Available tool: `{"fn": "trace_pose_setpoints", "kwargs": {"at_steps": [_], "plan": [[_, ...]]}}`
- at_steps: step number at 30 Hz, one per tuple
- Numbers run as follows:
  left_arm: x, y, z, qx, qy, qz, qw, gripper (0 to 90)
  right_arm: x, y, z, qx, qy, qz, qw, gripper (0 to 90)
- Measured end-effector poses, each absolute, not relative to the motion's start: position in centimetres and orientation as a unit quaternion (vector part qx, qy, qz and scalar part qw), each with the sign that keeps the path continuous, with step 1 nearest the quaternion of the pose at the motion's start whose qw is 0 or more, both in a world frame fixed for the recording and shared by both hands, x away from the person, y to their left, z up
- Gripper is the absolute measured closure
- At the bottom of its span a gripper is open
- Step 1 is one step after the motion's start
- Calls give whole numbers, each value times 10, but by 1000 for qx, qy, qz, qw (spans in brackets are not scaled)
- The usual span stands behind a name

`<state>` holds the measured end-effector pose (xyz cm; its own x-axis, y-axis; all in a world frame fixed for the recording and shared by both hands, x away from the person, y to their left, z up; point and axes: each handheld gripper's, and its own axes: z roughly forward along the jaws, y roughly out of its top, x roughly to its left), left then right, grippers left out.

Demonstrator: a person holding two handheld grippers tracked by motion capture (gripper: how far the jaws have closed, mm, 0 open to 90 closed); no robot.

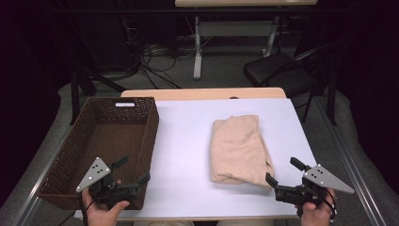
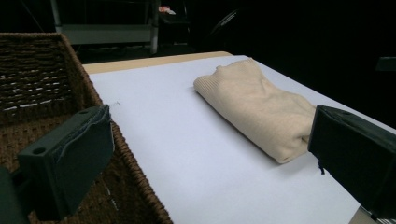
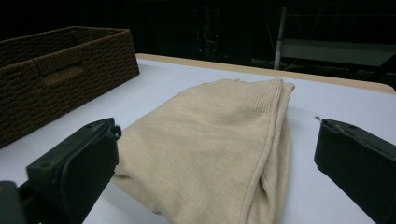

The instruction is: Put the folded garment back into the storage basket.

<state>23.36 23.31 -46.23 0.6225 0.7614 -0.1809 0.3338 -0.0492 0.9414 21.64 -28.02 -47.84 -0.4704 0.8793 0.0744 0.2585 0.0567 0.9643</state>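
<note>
from the high view, the folded beige sweater point(image 1: 241, 149) lies on the white table point(image 1: 183, 141), a little toward 3 o'clock of centre, and the brown wicker basket point(image 1: 149, 136) sits at 9 o'clock with nothing visible inside. my left gripper point(image 1: 132, 170) hovers over the basket's near corner at about 7 o'clock, jaws spread wide and holding nothing. my right gripper point(image 1: 283, 170) sits at about 5 o'clock, just beside the sweater's near corner, jaws also wide and not yet touching the cloth as far as i can tell.

in the left gripper view, my two black jaws stand far apart; the sweater point(image 2: 261, 107) lies ahead toward 1 o'clock and the basket point(image 2: 42, 79) wall rises at 10 o'clock.

in the right gripper view, the sweater point(image 3: 210, 140) lies straight ahead at 12 o'clock between my parted jaws, its folded edges running away from me, the basket point(image 3: 60, 79) off at 10 o'clock.

i judge this as the approach, before any grasp. next i should ease the right jaws onto the near edge and pinch through all layers so the fold holds, probably bringing the left across to support the other side before carrying it to the basket.
</note>
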Motion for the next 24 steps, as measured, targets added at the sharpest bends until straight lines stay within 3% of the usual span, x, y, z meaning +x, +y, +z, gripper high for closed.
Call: {"fn": "trace_pose_setpoints", "kwargs": {"at_steps": [12, 18, 24], "plan": [[239, 198, -458, 725, 373, 148, 560, 5, 223, -276, -470, 434, 673, 520, 295, 0], [239, 172, -455, 735, 371, 120, 554, 5, 236, -276, -460, 442, 681, 528, 248, 0], [251, 141, -450, 755, 360, 110, 537, 5, 249, -273, -451, 451, 689, 514, 242, 1]]}}
